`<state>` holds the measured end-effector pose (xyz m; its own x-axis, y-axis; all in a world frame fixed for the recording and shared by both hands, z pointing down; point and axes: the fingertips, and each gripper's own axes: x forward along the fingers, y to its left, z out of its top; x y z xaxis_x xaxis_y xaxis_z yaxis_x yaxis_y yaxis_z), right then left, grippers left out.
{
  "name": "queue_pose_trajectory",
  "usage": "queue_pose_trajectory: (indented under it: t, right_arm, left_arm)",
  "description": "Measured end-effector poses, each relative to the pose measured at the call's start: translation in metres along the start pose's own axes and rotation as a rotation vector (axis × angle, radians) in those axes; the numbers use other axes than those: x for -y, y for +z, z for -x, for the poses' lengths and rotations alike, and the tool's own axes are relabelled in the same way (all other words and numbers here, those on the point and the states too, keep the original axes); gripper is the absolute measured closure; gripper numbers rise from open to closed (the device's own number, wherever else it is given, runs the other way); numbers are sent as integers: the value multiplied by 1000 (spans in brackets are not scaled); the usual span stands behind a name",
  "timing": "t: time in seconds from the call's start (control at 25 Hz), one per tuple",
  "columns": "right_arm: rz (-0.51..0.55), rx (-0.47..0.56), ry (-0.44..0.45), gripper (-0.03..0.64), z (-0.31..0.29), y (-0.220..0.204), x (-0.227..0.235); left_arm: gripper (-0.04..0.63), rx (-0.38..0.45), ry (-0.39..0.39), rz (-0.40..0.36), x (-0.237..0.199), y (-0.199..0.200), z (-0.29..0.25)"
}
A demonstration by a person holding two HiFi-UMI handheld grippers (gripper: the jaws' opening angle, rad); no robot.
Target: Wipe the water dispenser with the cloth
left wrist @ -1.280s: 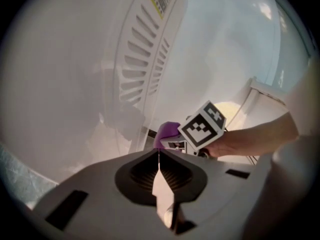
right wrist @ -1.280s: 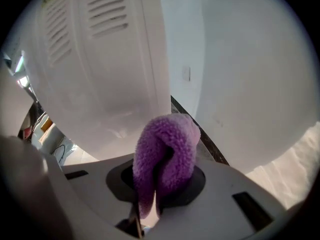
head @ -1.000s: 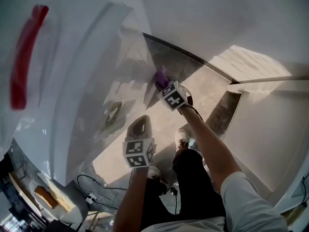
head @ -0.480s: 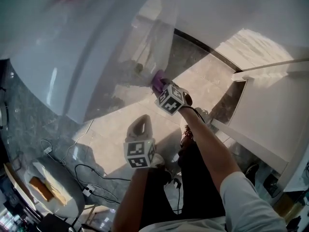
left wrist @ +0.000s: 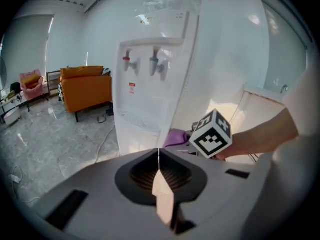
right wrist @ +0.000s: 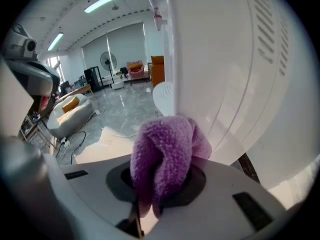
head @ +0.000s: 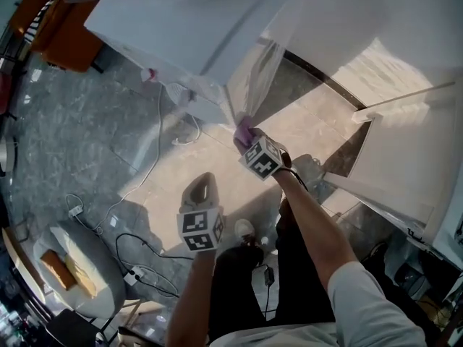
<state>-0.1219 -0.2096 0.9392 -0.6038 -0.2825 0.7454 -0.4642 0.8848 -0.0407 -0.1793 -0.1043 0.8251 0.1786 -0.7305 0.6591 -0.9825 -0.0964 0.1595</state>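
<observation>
The white water dispenser stands on the floor, with a red and a grey tap on its front. My right gripper is shut on a fluffy purple cloth. It presses the cloth against the lower part of the dispenser's side wall, near the front corner. My left gripper is shut and holds nothing. It hangs nearer to me, apart from the dispenser, and faces its front corner.
An orange sofa stands left of the dispenser. Cables and a power strip lie on the grey marble floor. A white seat with a yellow cushion is at lower left. A white cabinet stands at right.
The head view has swung down the dispenser, and the floor and sofa now show. My right gripper and the cloth have slid lower along the side wall. The left gripper has barely moved.
</observation>
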Motion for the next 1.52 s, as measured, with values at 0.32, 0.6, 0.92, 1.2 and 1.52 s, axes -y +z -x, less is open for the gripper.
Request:
queue_pose_trajectory:
  t: [0.32,0.6,0.92,1.2,1.52]
  right_arm:
    - [-97,120,-69,560,111,73,-26]
    - [-23,151,-154,561,241,150,-40]
    - [38,237,-306,560,399,233,-50]
    - [51,397,-353,560,498,316,-75]
    - [133,542,-358,560,576,389,-126]
  left_arm:
    - [578,78,3,17,0,66,78]
    - [578,179,46,43,-12,147,163]
    - [578,314,39,-28,-13,241,273]
    - [578,468,35,-148,1,308,364]
    - [578,623,-33,-324,27,370,453]
